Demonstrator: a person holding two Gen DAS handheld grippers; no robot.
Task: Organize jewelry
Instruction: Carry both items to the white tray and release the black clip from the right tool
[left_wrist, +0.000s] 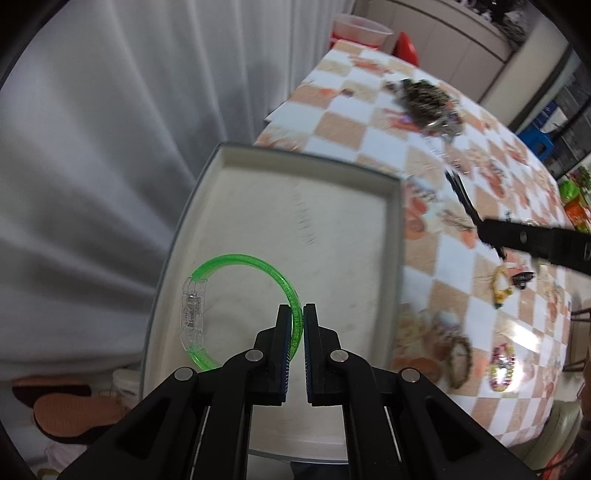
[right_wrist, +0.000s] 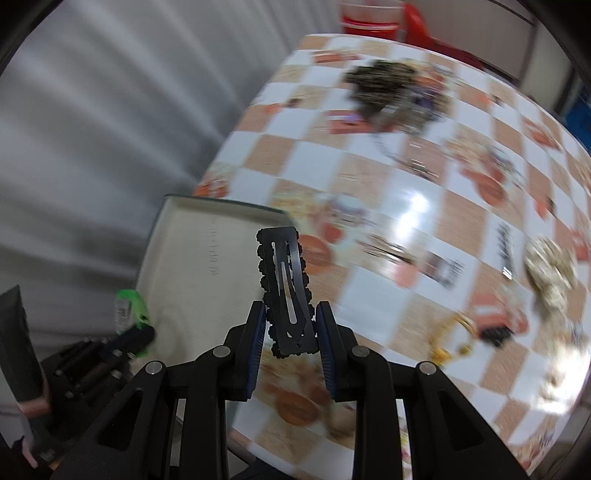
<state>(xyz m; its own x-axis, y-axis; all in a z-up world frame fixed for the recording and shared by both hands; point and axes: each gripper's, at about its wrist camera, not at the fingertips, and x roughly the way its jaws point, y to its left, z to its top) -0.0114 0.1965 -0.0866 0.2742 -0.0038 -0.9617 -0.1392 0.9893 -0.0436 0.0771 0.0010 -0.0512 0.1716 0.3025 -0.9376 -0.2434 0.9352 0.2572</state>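
My left gripper (left_wrist: 297, 314) is shut on a green translucent bangle (left_wrist: 258, 264) with a clear clasp, held over the white tray (left_wrist: 395, 236). In the right wrist view the bangle (right_wrist: 133, 302) and left gripper (right_wrist: 122, 343) show at lower left over the tray (right_wrist: 155, 243). My right gripper (right_wrist: 290, 314) is shut on a black snap hair clip (right_wrist: 286, 288) that points up, above the checkered table near the tray's right edge. In the left wrist view the right gripper (left_wrist: 476, 221) holds the clip (left_wrist: 460, 192) over the table.
A dark tangled pile of jewelry (left_wrist: 424, 99) lies at the far side of the checkered tablecloth (left_wrist: 461, 295). Several bracelets and small pieces (left_wrist: 502, 365) lie at the near right. A grey curtain (left_wrist: 110, 147) hangs left of the table. A red stool (right_wrist: 373, 18) stands beyond.
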